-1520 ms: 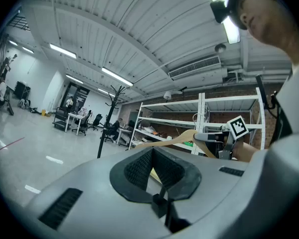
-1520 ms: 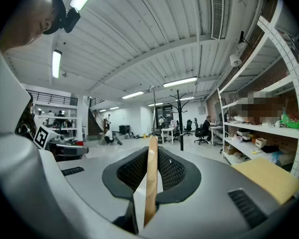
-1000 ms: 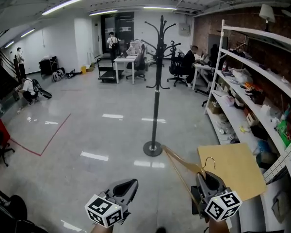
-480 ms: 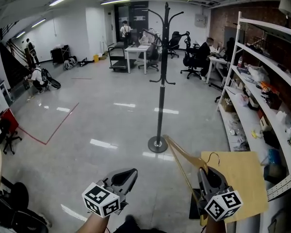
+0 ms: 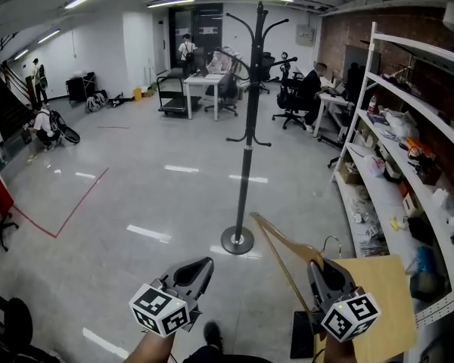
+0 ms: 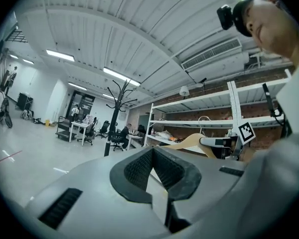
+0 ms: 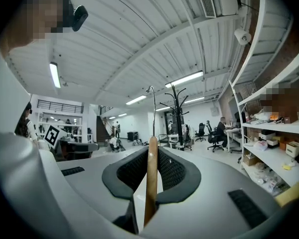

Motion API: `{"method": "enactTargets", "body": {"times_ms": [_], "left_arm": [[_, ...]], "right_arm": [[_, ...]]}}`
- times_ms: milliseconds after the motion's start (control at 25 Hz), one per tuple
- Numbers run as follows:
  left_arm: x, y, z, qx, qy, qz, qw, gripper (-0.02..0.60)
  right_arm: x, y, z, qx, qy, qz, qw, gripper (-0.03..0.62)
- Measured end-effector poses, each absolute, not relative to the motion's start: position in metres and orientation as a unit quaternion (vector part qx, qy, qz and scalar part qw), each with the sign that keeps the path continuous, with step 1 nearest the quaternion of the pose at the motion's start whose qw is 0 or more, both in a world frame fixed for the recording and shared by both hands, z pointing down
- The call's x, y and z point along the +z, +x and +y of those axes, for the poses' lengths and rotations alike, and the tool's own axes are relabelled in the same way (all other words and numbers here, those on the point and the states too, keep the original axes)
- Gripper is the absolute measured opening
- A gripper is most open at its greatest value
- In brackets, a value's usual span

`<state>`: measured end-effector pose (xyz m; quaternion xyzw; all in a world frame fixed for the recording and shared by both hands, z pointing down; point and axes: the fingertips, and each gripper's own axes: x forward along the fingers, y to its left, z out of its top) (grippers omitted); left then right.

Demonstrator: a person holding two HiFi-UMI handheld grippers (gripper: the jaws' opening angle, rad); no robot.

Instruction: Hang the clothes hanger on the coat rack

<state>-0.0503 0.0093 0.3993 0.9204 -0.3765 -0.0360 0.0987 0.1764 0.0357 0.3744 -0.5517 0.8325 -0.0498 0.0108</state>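
Clothes hanger (image 7: pixel 150 183): pale honey wood, silver wire hook. Coat rack (image 5: pixel 247 157): black throughout. Left claw (image 5: pixel 200 267) and right claw (image 5: pixel 318 268): grey shells, black ribbed pads; each cube is white with black square markers. Floor (image 5: pixel 136 195): glossy pale grey, crossed by one thin red line (image 5: pixel 79 206). Shelving (image 5: pixel 420 49): white. Brick wall (image 5: pixel 337 40): red-brown. Board (image 5: pixel 382 301): plain flat tan.

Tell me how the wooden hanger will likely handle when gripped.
The hanger looks stiff: its arm juts from the right tool without sagging. Pinched across thin wood, it may swivel when its wire hook meets the coat rack.
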Motion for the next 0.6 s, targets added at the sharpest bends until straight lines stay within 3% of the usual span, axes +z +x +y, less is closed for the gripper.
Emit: {"method": "enactTargets", "body": {"times_ms": [600], "left_arm": [[0.401, -0.091, -0.207, -0.036, 0.926, -0.362, 0.106, 0.000]], "right_arm": [[0.355, 0.127, -0.182, -0.068, -0.515, 0.854, 0.020, 0.055]]}}
